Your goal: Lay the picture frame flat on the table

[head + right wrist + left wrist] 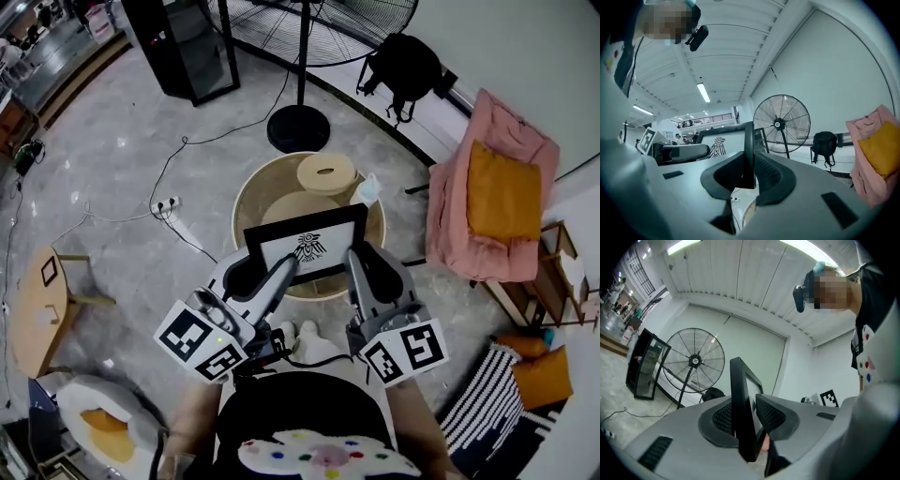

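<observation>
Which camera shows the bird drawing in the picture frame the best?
The head view: the picture frame faces it, so the bird drawing shows whole. The right gripper view catches it slanted. The left gripper view shows mostly the frame's black edge.

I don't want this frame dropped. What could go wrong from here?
1. The left gripper only straddles the picture frame, a gap showing on one side; held mainly by the right gripper, it may swing or slip.
2. The slotted wooden disc crowds the round table; the frame might land tilted on it.
</observation>
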`<state>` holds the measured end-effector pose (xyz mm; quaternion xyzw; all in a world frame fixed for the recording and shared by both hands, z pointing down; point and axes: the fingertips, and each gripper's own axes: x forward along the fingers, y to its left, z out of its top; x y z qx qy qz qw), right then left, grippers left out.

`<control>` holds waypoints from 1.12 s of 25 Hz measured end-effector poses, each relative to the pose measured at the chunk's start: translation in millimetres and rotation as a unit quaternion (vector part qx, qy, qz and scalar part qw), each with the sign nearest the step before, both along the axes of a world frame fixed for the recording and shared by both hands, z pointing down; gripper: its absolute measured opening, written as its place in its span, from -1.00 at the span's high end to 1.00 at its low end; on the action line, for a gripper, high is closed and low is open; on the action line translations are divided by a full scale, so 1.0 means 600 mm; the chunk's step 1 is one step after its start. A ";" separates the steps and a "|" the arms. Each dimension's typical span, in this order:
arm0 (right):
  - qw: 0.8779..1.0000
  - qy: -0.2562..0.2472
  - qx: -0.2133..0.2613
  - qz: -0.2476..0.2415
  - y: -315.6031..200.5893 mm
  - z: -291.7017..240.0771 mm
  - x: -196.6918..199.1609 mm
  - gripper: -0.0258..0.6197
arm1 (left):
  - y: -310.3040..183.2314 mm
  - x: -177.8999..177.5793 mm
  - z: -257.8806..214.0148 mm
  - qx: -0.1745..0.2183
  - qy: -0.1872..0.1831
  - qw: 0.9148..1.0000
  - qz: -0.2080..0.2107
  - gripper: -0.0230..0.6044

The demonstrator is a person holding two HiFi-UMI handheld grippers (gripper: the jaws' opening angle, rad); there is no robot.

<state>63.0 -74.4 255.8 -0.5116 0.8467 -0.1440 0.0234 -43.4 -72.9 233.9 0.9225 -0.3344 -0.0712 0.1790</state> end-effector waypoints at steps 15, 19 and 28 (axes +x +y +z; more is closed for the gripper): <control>0.997 0.006 -0.015 0.074 -0.006 0.015 0.034 0.65 | 0.003 -0.038 0.033 -0.018 -0.076 0.993 -0.092 0.36; 0.997 0.015 -0.017 0.077 -0.005 0.020 0.030 0.65 | 0.005 -0.035 0.038 -0.009 -0.103 0.990 -0.100 0.51; 0.997 0.022 -0.033 0.069 -0.004 0.038 0.026 0.65 | -0.006 -0.033 0.057 -0.022 -0.120 0.986 -0.111 0.61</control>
